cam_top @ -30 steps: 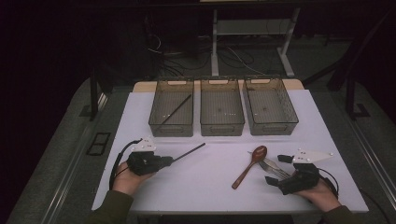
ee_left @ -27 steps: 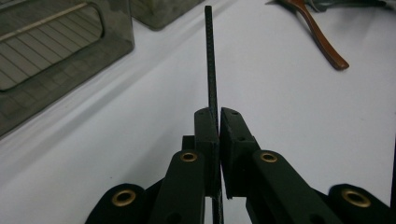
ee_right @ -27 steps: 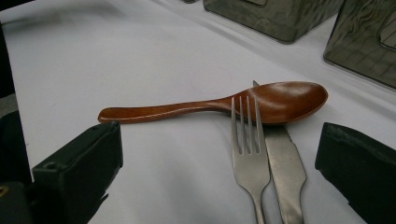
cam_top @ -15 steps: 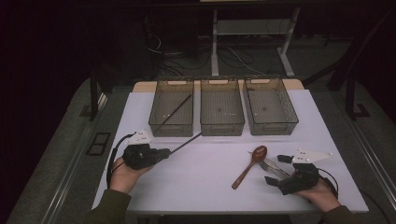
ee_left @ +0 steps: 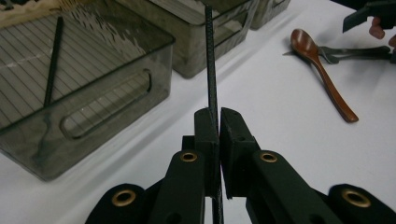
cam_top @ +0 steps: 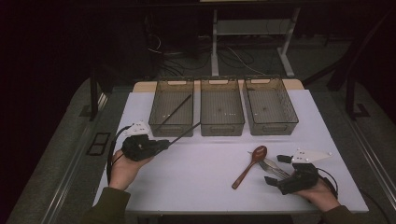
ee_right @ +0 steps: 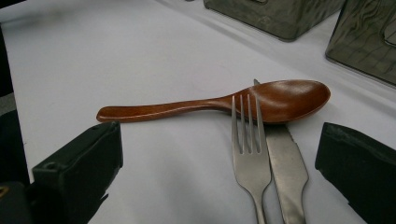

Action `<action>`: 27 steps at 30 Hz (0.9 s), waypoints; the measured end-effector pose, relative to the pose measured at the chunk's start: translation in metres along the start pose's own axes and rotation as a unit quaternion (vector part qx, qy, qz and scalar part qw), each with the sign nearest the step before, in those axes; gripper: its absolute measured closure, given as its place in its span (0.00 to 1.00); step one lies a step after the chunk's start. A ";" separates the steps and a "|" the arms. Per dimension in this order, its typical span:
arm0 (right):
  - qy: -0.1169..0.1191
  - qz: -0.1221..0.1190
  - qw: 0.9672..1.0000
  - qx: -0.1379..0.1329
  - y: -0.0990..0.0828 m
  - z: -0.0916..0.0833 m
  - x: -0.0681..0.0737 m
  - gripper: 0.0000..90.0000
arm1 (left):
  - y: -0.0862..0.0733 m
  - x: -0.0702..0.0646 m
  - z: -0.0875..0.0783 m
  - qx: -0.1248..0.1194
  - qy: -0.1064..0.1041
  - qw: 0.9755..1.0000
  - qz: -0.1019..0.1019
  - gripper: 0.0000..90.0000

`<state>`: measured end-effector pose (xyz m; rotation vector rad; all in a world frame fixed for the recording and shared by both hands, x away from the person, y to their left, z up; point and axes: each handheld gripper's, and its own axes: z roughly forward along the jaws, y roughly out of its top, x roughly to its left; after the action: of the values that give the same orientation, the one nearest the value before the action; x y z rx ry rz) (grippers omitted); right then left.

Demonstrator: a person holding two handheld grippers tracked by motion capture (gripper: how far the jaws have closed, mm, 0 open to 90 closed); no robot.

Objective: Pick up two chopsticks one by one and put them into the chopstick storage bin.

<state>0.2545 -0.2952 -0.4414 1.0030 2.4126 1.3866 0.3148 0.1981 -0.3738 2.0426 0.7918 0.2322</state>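
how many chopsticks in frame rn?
2. One chopstick lies slanted in the left bin. The other chopstick is clamped in the left gripper, pointing toward the bins. None seen elsewhere; dim bins could hide more.

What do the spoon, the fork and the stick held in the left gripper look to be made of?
Spoon: apparently wood with a glossy reddish-brown finish. Fork: metal, likely steel, grey with a dull sheen. Stick in the left gripper: black, matte, finely textured; perhaps plastic or carbon fibre, hard to tell.
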 end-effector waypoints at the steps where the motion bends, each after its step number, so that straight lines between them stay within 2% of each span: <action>1: 0.000 0.001 1.000 -0.001 0.000 0.000 0.000 0.00 | 0.001 0.000 0.000 -0.002 0.001 1.000 0.000 0.95; 10: -0.001 0.002 1.000 -0.002 0.000 0.000 0.000 0.00 | 0.015 0.006 0.007 -0.004 0.011 1.000 0.005 0.95; 15: -0.001 0.003 1.000 -0.002 0.000 0.000 0.000 0.00 | 0.024 0.012 0.009 -0.003 0.024 1.000 0.008 0.95; 27: -0.005 0.006 1.000 -0.001 -0.001 0.000 -0.001 0.00 | 0.046 0.039 0.015 -0.021 0.042 0.999 -0.003 0.95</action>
<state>0.2550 -0.2961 -0.4426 1.0232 2.4017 1.3850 0.3720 0.1943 -0.3508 2.0014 0.8365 0.3301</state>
